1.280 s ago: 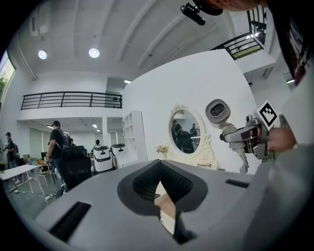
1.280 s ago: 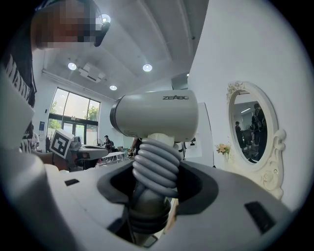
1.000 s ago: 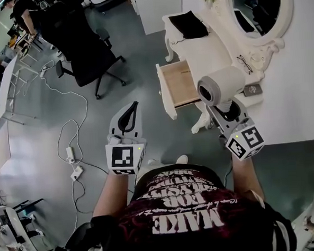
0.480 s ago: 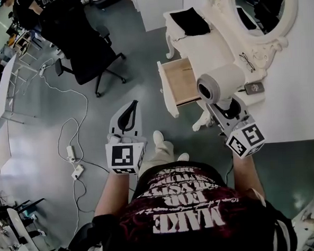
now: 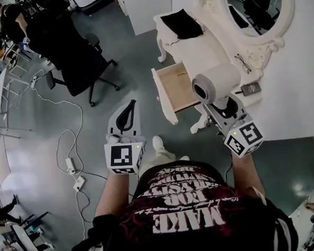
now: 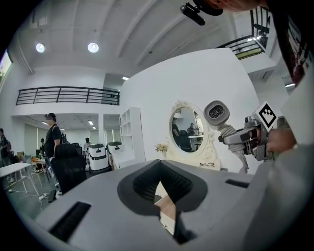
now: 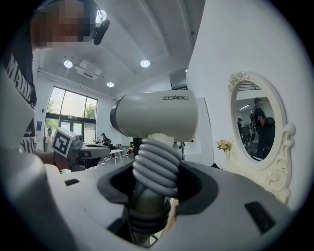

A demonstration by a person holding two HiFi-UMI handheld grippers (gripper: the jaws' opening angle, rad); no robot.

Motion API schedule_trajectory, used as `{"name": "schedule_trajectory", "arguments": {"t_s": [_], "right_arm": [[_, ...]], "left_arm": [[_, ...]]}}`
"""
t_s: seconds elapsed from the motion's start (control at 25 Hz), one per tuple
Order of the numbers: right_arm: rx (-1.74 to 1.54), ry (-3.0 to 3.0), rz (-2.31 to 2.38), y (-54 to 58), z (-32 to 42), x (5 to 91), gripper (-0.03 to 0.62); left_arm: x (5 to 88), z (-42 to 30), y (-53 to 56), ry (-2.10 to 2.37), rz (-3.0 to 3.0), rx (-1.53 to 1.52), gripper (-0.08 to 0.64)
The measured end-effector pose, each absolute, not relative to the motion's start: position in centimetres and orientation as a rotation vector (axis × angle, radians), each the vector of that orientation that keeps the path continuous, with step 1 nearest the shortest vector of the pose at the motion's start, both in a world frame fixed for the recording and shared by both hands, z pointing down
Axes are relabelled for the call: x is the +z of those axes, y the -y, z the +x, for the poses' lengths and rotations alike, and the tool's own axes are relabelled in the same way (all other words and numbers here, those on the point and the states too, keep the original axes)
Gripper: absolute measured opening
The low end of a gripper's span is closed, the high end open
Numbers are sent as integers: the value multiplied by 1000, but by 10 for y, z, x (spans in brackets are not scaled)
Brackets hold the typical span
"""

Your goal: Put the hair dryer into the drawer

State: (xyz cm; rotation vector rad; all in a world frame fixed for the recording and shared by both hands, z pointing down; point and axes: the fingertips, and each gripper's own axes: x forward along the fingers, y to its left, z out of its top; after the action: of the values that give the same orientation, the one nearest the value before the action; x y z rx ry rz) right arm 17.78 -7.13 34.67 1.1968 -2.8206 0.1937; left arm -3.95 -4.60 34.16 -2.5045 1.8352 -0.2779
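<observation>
A white-and-grey hair dryer (image 5: 216,84) stands upright in my right gripper (image 5: 225,107), whose jaws are shut on its ribbed grey handle (image 7: 156,169). Its barrel (image 7: 157,116) lies crosswise above the jaws. It hangs over the front edge of the white vanity table (image 5: 205,47), just right of the open wooden drawer (image 5: 177,85), which shows nothing inside. My left gripper (image 5: 127,114) hovers over the floor to the drawer's left, jaws shut and holding nothing (image 6: 158,167). The left gripper view also catches the dryer (image 6: 216,112) at the right.
On the vanity lie a black cloth (image 5: 182,22), glasses (image 5: 244,63) and a small dark item (image 5: 250,88) below an oval mirror (image 5: 256,7). A black office chair (image 5: 73,56) stands at the left. White cables and power strips (image 5: 70,166) cross the grey floor.
The person has taken a step: a shoe now shows beside the left gripper. Both grippers have shifted a little along with the body. The dryer stays gripped.
</observation>
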Motion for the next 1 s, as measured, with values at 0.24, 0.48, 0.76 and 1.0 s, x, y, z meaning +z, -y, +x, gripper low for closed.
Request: {"name": "schedule_trajectory", "arguments": {"t_s": [0.24,0.48,0.76,1.0], "right_arm": [[202,2791,1253,104,162,345,227],[204,2765,1282,130,147,348,227],[232,2726,1320,157,134,355,227],[235,2711,1357,178,126,353,227]], "left_arm": [[341,-55,83,-1778,-2525,-298,5],[351,-68,118,-1736,-2571,-306,5],[359,-73,158,-1662,-2632,-304,5],[362,-77,187,-1605,-2670,-294,5]]}}
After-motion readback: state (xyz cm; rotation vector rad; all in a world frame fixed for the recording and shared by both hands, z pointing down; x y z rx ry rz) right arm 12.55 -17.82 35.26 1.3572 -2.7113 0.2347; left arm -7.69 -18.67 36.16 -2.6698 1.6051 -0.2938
